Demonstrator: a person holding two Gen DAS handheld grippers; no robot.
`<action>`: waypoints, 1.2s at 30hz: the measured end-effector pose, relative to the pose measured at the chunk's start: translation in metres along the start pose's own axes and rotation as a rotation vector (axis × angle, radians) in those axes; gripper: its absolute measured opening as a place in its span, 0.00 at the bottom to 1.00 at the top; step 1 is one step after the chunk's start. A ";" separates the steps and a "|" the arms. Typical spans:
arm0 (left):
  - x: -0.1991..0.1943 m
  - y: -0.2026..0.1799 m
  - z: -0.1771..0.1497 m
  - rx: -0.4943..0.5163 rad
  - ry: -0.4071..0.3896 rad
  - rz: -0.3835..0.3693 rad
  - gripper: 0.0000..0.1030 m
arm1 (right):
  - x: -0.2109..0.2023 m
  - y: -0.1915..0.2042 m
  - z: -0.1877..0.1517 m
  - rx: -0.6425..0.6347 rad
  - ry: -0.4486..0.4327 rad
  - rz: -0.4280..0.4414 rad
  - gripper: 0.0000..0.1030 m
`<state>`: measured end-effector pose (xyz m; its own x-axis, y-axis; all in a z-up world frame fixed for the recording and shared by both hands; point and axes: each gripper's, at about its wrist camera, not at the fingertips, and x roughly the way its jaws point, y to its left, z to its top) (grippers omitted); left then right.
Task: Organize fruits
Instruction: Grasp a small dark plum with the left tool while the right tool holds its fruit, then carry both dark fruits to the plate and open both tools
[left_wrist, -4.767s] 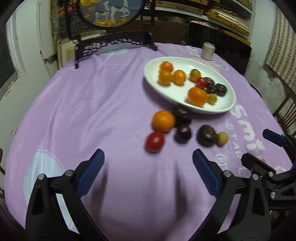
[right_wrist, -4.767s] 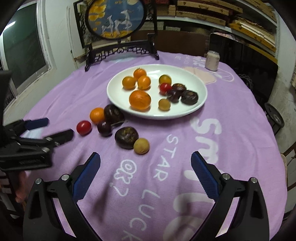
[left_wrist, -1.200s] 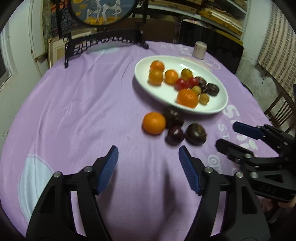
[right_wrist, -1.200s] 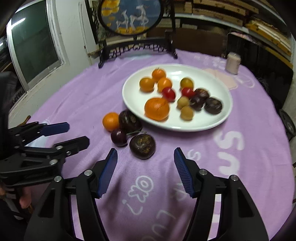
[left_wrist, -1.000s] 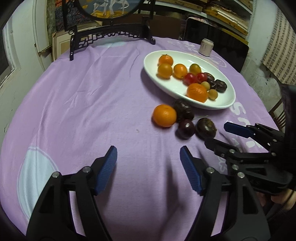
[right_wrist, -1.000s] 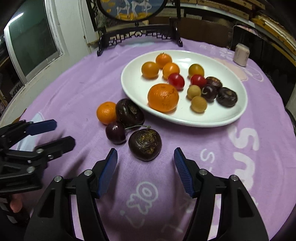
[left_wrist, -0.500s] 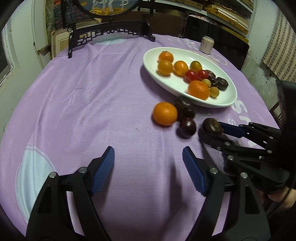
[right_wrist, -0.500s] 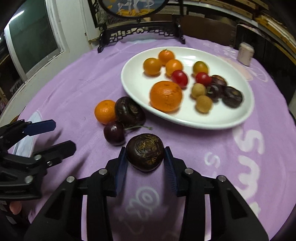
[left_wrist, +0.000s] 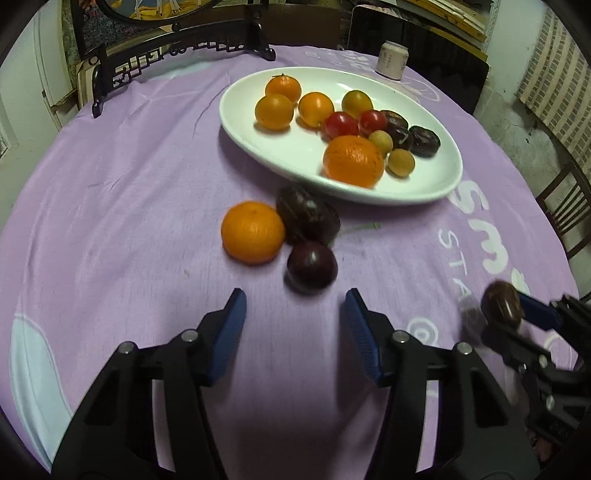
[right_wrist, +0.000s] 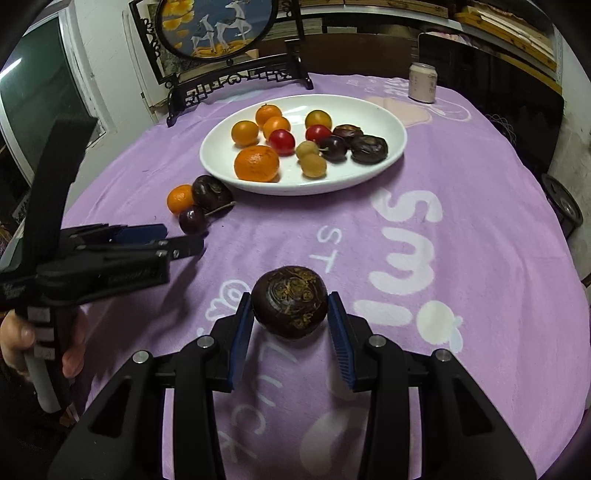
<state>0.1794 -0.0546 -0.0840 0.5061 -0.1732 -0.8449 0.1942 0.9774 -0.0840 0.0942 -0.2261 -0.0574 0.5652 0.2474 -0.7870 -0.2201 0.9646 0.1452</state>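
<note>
My right gripper (right_wrist: 291, 325) is shut on a dark brown round fruit (right_wrist: 290, 301) and holds it above the purple cloth; it also shows at the right of the left wrist view (left_wrist: 502, 304). My left gripper (left_wrist: 293, 328) is open and empty, just short of a dark cherry (left_wrist: 312, 267). A small orange (left_wrist: 253, 232) and a dark fruit (left_wrist: 306, 214) lie beside the cherry. The white plate (left_wrist: 258, 136) behind them holds several oranges, red tomatoes, tan and dark fruits.
A carved black stand with a round picture (right_wrist: 218, 27) stands at the table's far edge. A small can (right_wrist: 422, 86) sits beyond the plate. A chair (left_wrist: 565, 210) is at the right. The purple cloth (right_wrist: 461, 206) covers the round table.
My right gripper closed on the dark brown fruit, lifted it off the cloth and drew back to the right. My left gripper moved closer to the cherry.
</note>
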 end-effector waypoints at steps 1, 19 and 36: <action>0.001 -0.001 0.002 -0.003 -0.001 -0.004 0.55 | -0.001 -0.001 -0.001 0.002 -0.001 0.001 0.40; -0.042 0.002 0.009 -0.025 -0.106 -0.089 0.28 | -0.003 0.010 0.013 -0.019 -0.027 0.021 0.40; -0.019 0.011 0.102 -0.012 -0.048 -0.124 0.28 | 0.030 0.011 0.112 -0.107 -0.048 0.014 0.40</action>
<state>0.2571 -0.0526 -0.0149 0.5182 -0.2982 -0.8016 0.2482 0.9494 -0.1927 0.1976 -0.1974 -0.0121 0.5980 0.2675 -0.7556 -0.3106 0.9463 0.0892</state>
